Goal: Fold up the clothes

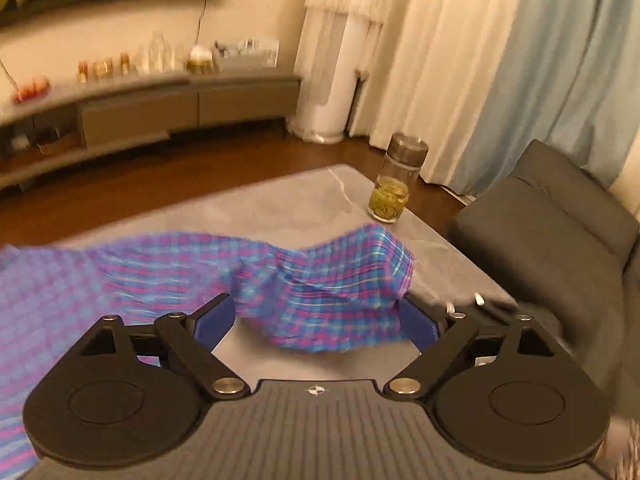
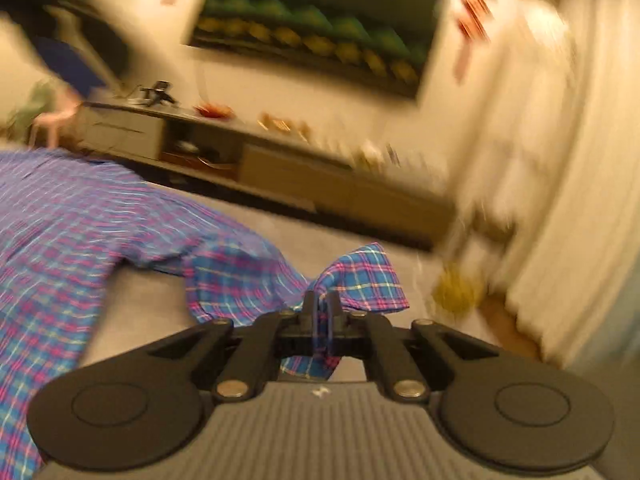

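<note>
Table: we record a pale grey marble-look tabletop (image 1: 280, 204), which carries every item listed below.
Garment: we find a blue-and-magenta plaid cotton shirt (image 1: 132, 276) spread over the near and left part of the table, its body lying mostly flat. 1 sleeve end (image 2: 360, 276) is drawn up off the surface toward the right side; the rest trails back to the body across the tabletop.
Armchair: we note a dark grey upholstered seat (image 1: 560, 236) just beside the table's right edge.
Left gripper: the black 2-finger left gripper (image 1: 318, 320) stands with its blue-padded fingers (image 1: 214, 320) wide apart. A raised fold of the plaid cloth lies between them, and we see neither pad pressing on it.
Right gripper: the black 2-finger right gripper (image 2: 320, 308) has its fingers drawn together and pinched on the sleeve end, with cloth fanning out above the tips and a short tail hanging below them. This view is heavily blurred.
Jar: we log 1 clear glass jar with a dark lid and yellow-green contents (image 1: 394, 184), upright near the table's far right corner, apart from the shirt.
</note>
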